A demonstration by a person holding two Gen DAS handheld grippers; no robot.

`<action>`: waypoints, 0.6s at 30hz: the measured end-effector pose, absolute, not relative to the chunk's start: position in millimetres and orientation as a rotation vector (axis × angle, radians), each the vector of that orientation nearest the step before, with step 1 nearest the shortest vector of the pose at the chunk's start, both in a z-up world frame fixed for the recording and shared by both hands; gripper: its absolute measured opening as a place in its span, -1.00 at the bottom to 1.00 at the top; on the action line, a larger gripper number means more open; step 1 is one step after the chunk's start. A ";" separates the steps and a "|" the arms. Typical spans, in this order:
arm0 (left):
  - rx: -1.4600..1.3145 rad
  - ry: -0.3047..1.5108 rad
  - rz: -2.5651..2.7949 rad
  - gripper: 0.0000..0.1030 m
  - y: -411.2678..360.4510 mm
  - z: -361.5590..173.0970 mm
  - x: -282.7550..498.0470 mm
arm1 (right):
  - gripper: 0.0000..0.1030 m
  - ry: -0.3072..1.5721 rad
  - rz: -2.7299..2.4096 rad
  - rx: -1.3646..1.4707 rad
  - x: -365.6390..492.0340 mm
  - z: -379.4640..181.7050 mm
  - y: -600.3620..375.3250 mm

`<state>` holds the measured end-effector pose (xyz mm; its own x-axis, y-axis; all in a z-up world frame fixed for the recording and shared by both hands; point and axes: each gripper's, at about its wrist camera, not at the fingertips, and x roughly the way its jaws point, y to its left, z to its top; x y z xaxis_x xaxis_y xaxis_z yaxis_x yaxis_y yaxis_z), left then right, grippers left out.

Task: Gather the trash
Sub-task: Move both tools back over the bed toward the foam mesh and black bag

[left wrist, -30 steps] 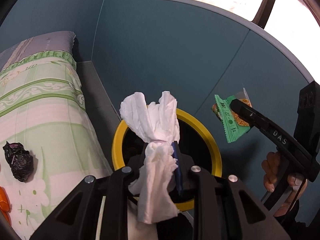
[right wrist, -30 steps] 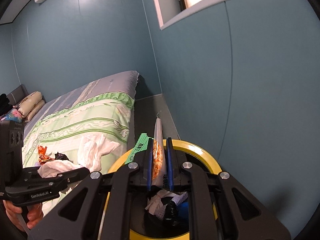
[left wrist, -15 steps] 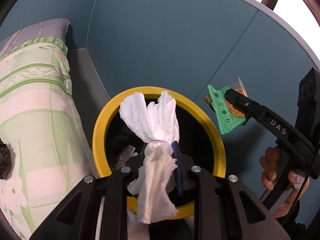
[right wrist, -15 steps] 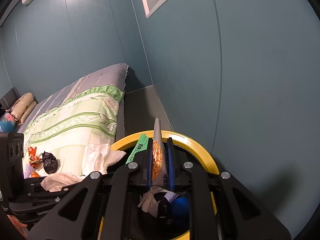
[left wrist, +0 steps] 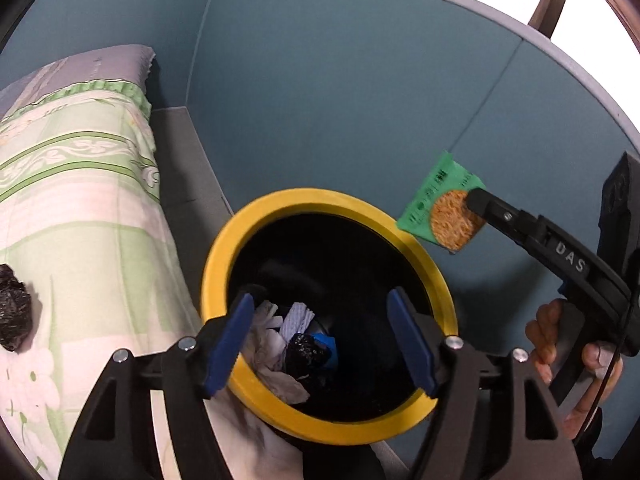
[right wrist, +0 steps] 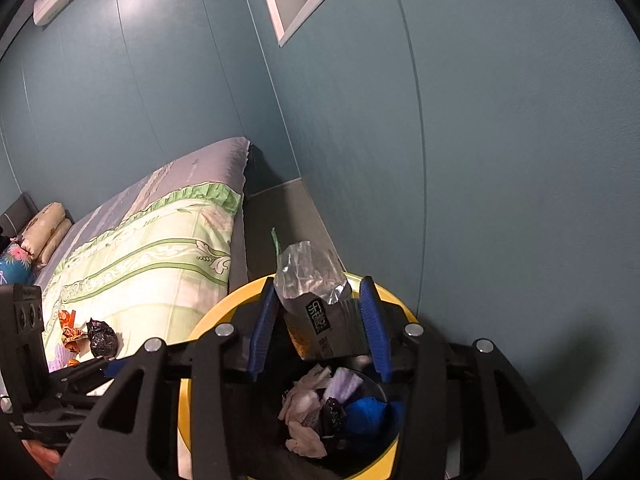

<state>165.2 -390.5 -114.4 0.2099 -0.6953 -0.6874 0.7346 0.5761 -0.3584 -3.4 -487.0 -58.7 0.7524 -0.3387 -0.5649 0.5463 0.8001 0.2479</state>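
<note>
My left tongs [left wrist: 320, 340] open empty over the yellow-rimmed round bin [left wrist: 420, 256]; my right tongs [right wrist: 318, 324] are opening, the green noodle-snack packet [right wrist: 320, 300] loose between them.

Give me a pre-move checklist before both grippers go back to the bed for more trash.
1. Left gripper empty: ok. Its jaws are opening with nothing between them.
2. Tissue inside the yellow-rimmed bin: ok, white tissue lies among the trash.
3. Snack wrapper released: not ok. The right gripper has jaws opening, but the wrapper sits between them, not yet in the bin.
4. Wrapper above the bin opening: ok from the right wrist view.
5. Trash left on the bed: ok. The black crumpled bag and orange wrappers wait there.
</note>
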 end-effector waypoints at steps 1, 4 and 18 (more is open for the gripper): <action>0.044 0.926 -0.990 0.29 -387.9 -113.0 166.7 | -0.21 0.525 -0.498 0.420 -4.1 -58.2 -487.3; 0.025 0.922 -0.972 0.37 -378.0 -109.8 170.9 | -0.19 0.522 -0.495 0.421 -4.8 -56.4 -485.8; -0.026 0.867 -0.926 0.40 -327.7 -86.3 179.9 | -0.03 0.505 -0.476 0.381 -3.3 -35.2 -460.8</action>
